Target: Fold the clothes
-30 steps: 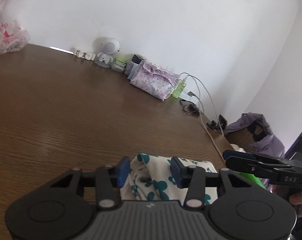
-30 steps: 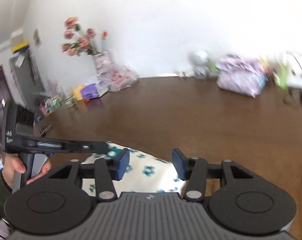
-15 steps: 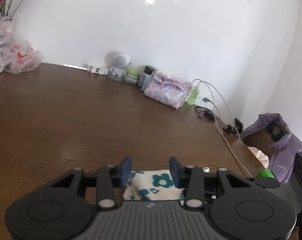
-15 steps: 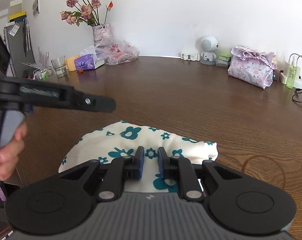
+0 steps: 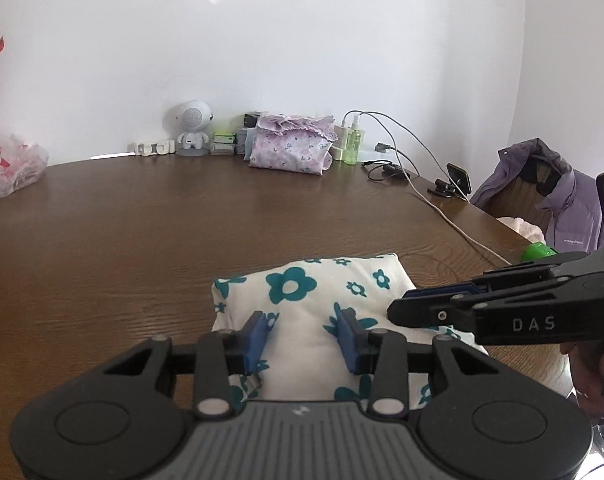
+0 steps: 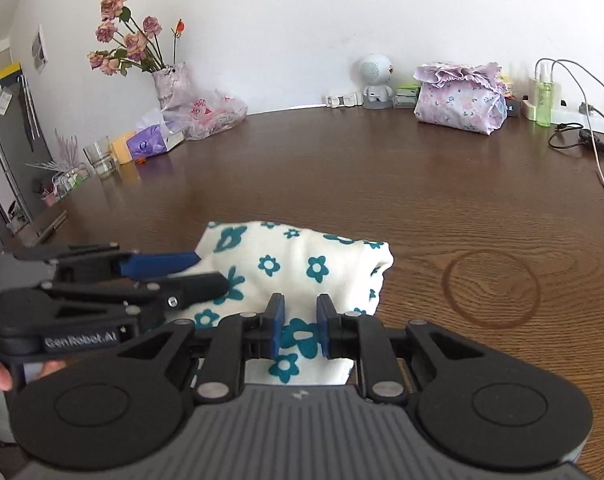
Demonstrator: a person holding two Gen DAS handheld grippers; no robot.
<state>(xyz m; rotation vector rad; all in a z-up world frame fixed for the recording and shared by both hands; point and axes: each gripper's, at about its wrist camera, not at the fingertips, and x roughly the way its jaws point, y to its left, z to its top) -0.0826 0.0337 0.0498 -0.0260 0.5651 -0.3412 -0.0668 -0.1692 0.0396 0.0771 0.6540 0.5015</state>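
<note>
White flowered cloth [image 5: 326, 300] lies folded on the surface [image 5: 142, 220] under both tongs, left tongs [image 5: 304, 338] parted over it, right tongs [image 6: 299, 330] nearly closed, perhaps pinching a ridge; lifting unevenly could spill the fold.

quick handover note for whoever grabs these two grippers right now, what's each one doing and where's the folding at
Left gripper: jaws apart, low over the near left part of the floral cloth, no fold pinched that I can see.
Right gripper: jaws narrowed over the cloth's near edge; whether they pinch fabric cannot be told.
Cloth: lies in a compact, already folded bundle on the wooden table, near its front edge.
Done: garment looks folded down to a small packet.
Left: probably a last fold or tidy, then release. Mind the white cable on the right.
</note>
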